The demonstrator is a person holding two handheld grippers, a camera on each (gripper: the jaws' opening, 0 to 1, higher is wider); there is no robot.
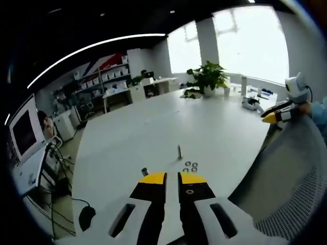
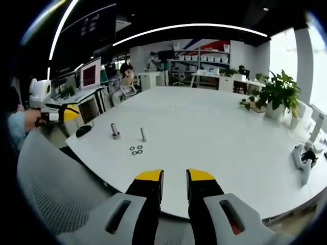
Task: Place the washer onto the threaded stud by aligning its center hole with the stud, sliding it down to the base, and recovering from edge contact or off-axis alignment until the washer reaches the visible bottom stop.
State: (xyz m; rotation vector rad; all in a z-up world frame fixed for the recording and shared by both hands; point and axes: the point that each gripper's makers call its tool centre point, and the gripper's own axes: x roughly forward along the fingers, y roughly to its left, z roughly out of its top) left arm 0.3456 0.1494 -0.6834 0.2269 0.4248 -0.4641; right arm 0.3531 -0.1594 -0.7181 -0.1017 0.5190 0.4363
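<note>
We work in an open office, at a large white table [image 1: 153, 122]. On it the thin upright threaded metal stud [image 1: 179, 151] stands with the small grey metal washers [image 1: 190, 166] lying just beside it. The left claw [image 1: 172, 178] is nearly closed and empty; the right claw [image 2: 174, 176] is slightly open, empty and well apart. Nothing is picked yet, so next we must reach and pinch one washer by its edge.
</note>
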